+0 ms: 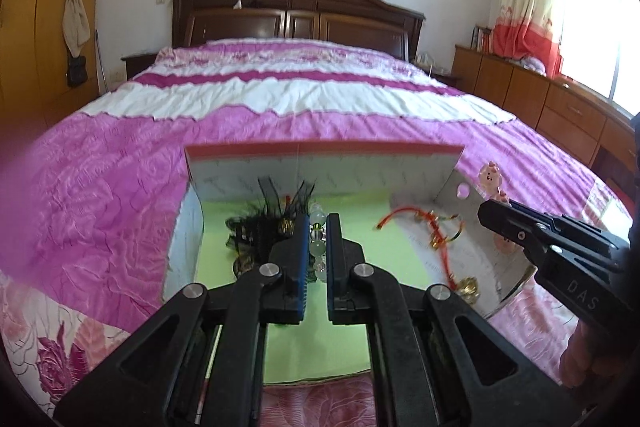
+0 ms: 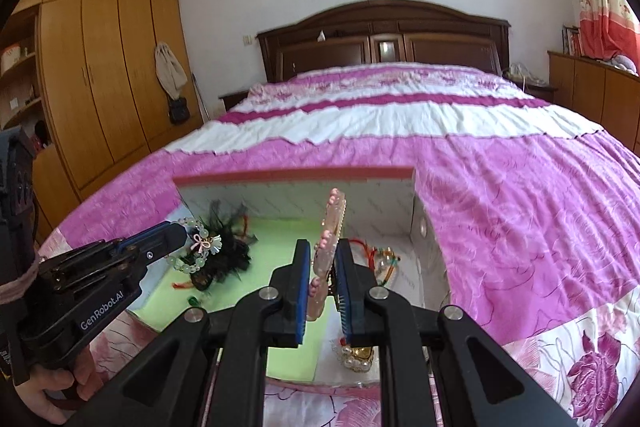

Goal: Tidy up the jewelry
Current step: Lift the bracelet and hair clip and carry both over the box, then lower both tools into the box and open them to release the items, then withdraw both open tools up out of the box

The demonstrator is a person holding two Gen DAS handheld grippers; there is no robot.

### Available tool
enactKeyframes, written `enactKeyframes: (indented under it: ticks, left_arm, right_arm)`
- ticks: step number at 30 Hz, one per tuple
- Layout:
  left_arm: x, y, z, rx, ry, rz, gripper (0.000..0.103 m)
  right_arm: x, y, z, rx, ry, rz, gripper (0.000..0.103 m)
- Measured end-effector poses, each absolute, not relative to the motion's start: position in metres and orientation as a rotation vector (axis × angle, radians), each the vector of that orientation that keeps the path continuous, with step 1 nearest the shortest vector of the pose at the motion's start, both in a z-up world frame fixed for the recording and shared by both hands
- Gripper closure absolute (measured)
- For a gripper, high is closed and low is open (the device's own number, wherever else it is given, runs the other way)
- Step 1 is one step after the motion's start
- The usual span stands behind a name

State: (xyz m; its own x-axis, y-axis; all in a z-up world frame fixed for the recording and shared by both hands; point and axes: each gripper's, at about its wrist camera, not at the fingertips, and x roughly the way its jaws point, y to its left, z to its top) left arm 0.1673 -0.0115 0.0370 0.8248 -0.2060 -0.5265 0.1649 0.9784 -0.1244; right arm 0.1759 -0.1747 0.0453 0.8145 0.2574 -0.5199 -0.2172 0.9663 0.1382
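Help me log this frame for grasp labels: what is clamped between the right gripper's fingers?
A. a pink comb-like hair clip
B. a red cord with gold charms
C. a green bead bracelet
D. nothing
A: in the right wrist view the right gripper is shut on the pink hair clip, which stands upright above the box; the green bead bracelet is at the left gripper instead.

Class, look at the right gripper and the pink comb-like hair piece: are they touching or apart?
Touching. The right wrist view shows the right gripper with the pink hair piece pinched upright between its blue pads, above the box.
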Motion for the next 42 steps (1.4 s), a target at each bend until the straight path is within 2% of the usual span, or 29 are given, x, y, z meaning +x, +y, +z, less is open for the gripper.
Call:
enactKeyframes:
  ticks: [12,14,16,18,23,42]
  left_arm:
    - [0.182,-0.013,0.014,-0.089,0.701,-0.173,0.101]
    - [0.183,-0.012,0.014,-0.096,0.711,-0.171,0.096]
    - [0.182,-0.01,0.015,-0.108,0.713,-0.173,0.084]
    - [0.18,-0.009,0.017,-0.113,0.707,-0.176,0.078]
    - [0.168,-0.007,0.029,-0.118,0.681,-0.188,0.072]
    - [0.111,0.002,0.054,-0.126,0.544,-0.134,0.057]
  right_arm:
    - [0.198,-0.177,0.016,0.098,0.73,0.243,0.088]
    - [0.197,-0.178,0.019,0.115,0.733,0.252,0.08]
    - [0.194,-0.179,0.024,0.132,0.724,0.262,0.065]
    - [0.19,-0.179,0.029,0.135,0.71,0.272,0.06]
    - [0.18,-0.176,0.044,0.128,0.674,0.285,0.058]
    - [0.111,-0.177,0.067,0.136,0.478,0.247,0.036]
